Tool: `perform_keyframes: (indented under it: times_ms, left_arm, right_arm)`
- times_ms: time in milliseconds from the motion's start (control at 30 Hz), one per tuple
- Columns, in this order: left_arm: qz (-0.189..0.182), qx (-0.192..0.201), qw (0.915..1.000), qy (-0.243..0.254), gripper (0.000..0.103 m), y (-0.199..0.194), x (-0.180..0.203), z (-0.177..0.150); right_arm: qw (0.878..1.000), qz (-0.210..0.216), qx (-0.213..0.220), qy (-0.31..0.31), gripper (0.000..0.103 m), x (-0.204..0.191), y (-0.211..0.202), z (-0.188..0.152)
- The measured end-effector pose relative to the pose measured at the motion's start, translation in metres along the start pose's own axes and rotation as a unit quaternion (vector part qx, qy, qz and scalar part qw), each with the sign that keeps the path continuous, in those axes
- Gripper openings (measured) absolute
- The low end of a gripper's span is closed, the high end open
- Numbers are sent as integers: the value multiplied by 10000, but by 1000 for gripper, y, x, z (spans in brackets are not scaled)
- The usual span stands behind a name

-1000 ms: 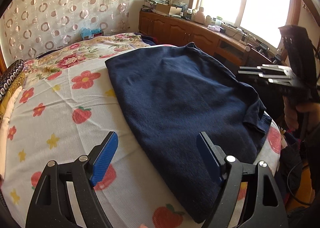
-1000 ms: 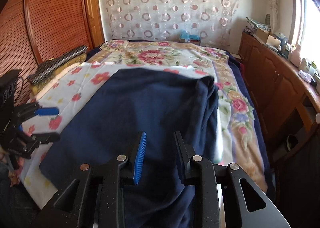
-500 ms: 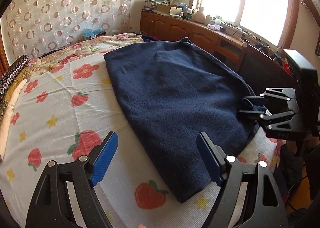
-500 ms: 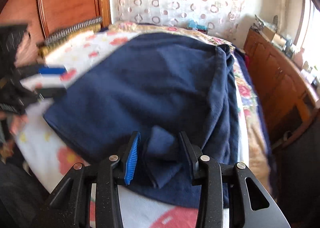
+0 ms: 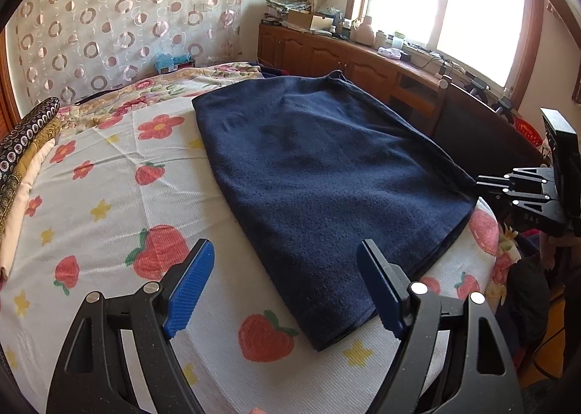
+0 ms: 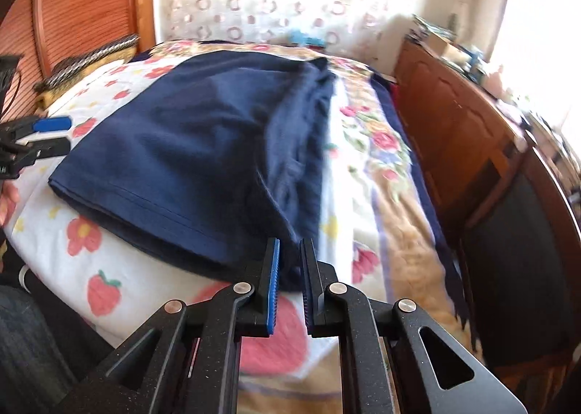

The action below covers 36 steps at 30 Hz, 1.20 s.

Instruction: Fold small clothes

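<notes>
On the strawberry-print bedspread [image 5: 109,203]: navy garment [image 5: 319,174], lying flat; left gripper [image 5: 285,290] wide open above its near hem, holding nothing; right gripper [image 6: 289,268], jaws closing on the garment's near right corner, a pinch visible only in the right wrist view.

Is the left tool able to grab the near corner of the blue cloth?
Probably yes. The left tool is open, and the dark blue cloth's near corner lies flat on the strawberry sheet just ahead of it, with nothing between.
</notes>
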<state>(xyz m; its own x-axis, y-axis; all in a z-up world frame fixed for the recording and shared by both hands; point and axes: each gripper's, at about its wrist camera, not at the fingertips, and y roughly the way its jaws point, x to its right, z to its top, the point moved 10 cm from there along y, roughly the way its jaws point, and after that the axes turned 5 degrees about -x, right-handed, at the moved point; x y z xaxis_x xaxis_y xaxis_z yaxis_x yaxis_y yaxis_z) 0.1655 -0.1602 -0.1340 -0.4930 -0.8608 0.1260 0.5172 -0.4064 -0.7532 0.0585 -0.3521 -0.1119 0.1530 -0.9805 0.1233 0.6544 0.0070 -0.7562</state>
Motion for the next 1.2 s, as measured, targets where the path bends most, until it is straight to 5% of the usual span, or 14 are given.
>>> perform_keyframes:
  times_ms: [267,367,667,800,900,1033,1200]
  left_arm:
    - [15,-113,9999,-5,81,7,1,-4]
    - [11,-127,9999,-1,81,7,2,-5]
    - [-26,-156,9999,2,81,10,3,-7]
    - [-36,-166,9998,-33,81,10,1,-8]
    - [-37,-154,9999,-25,81,9,1,-7]
    - [-45,-158,9999,-6,81,9,1,-7]
    - [-35,-139,9999,-21,81,10,1,-4]
  right_arm:
    - [9986,274,392,218,11,-31,-10,8]
    - [9979,328,538,168,20,-38,-9,19]
    - [9994,140,327,50,20,-43,36,39]
    - [9960,610,635,171,8,-44,24,44]
    - [9929,508,864,646,3,-19,13,44]
    - [9907,229,428,1272,3,15,25,23]
    - [9905,329,615,1185,6,15,14,28]
